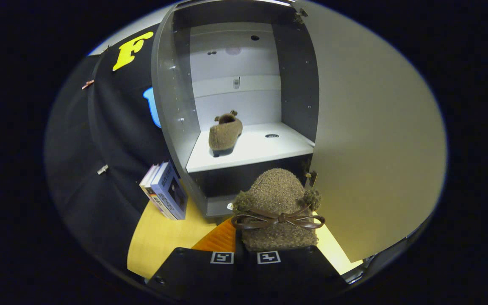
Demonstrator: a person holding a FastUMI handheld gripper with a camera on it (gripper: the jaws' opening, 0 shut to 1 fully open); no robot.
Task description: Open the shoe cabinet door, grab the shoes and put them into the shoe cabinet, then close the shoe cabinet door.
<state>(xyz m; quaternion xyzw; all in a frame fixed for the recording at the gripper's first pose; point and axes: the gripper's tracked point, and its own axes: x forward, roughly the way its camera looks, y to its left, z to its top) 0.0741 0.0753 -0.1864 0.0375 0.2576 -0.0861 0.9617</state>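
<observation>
Tool [250,254] is closed on a fuzzy brown shoe [278,199]: both fingers clamp the heel end, toe points away toward the cabinet. Shoe has a dark brown bow [278,220] across the top and a pom-pom on each side.

Shoe cabinet [176,127] stands just ahead, dark grey shell, white interior. Door [375,140] is swung wide open to the right, pale inner face toward the camera.

Second matching shoe [225,133] already sits on the white shelf [269,150], left half, heel toward us, toe toward the back wall. Right half of the shelf is bare apart from a small round hole.

Held shoe is in front of and below the shelf edge, not inside yet.

Desk [159,237] is light wood. Stack of books [165,197] stands on it, left of the cabinet, leaning against its side. Orange ribbed mat [220,239] lies just ahead of the left finger.
</observation>
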